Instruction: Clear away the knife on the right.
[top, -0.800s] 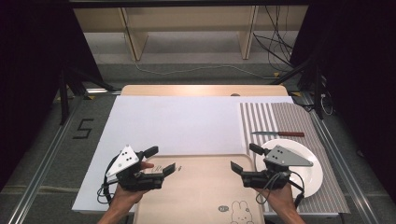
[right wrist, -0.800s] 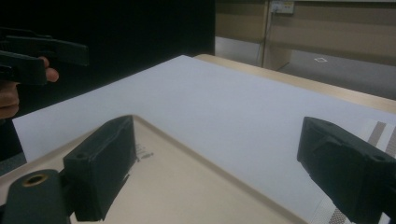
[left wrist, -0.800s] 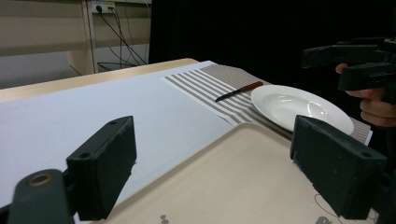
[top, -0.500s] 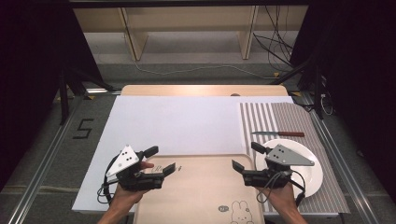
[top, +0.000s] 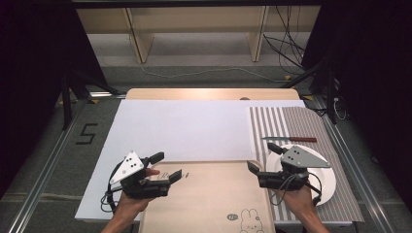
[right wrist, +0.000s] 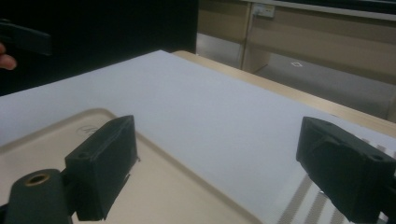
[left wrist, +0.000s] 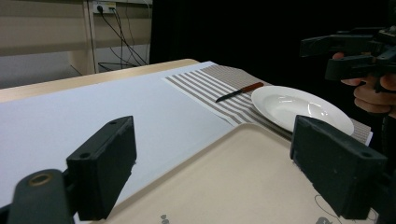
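From the high view I have a smooth beige tray [top: 209,194] with rounded corners low in the middle of the frame, a small rabbit drawing printed near its lower right, lying on a matte white sheet [top: 194,126] that covers most of a pale wooden table [top: 209,93]. My left gripper [top: 165,167] sits at the lower left, over the tray's upper left corner, its black jaws spread with nothing between them; my right gripper [top: 264,157] sits at the lower right, just beside the tray's right edge, jaws likewise wide apart and empty. Under it a glossy round white plate [top: 325,182] rests on a grey-and-white striped mat [top: 291,126], and a slim knife [top: 289,139] with a reddish handle lies on the mat just above the plate. In the left gripper view my two blocky, matte black jaws stand far apart at the lower corners, and the tray [left wrist: 224,182] spreads flat between and below them, untouched as far as I can tell; the plate [left wrist: 299,107], knife [left wrist: 239,92] and striped mat [left wrist: 210,88] lie to the right of centre, and the other gripper [left wrist: 317,58] hangs at the upper right. In the right gripper view the jaws again stand wide, the tray's raised rim [right wrist: 154,177] running across the lower left beneath the left-hand jaw, white sheet [right wrist: 210,107] beyond.
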{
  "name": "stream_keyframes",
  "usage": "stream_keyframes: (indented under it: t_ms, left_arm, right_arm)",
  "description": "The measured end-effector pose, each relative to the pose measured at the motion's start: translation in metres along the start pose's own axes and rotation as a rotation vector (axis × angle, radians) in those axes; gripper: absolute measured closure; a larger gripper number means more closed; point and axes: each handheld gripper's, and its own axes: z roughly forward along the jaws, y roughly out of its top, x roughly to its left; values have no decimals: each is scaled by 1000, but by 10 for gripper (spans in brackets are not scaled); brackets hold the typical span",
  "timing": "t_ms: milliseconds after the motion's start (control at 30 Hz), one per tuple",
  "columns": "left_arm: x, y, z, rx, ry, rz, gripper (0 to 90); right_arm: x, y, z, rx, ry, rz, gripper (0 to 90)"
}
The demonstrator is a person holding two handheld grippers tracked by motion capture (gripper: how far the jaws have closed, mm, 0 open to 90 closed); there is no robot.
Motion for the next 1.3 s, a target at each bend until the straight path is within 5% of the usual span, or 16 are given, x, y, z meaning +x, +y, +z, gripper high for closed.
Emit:
stream_keyframes:
  t_ms: [600,1300]
  left_arm:
    - [0,0,1,2,3,0,144]
    - [2,-1,0,0,14,-14,144]
  right_arm:
    - [-68,-2,-12,58,-153,60,139]
    - [-128,-8,4,218,-233,96,146]
